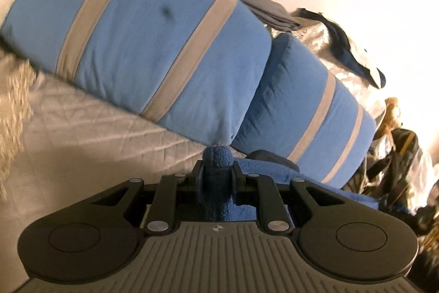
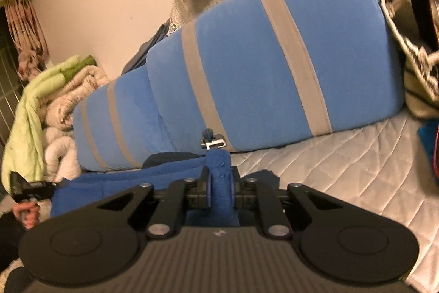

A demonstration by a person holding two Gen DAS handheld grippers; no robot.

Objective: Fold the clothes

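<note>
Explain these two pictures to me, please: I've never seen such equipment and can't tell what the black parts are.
No robot here: a person holds a hand tool with two fingers in each hand, each carrying a camera looking along those fingers. In the left camera's picture, the left tool is shut on a fold of blue fleece garment. In the right camera's picture, the right tool pinches the same garment; the person's left hand shows at the edge. Everything lies on a quilted white bedspread, before blue cushions with grey stripes.

blue cushions ahead; quilted bed open rightward
</note>
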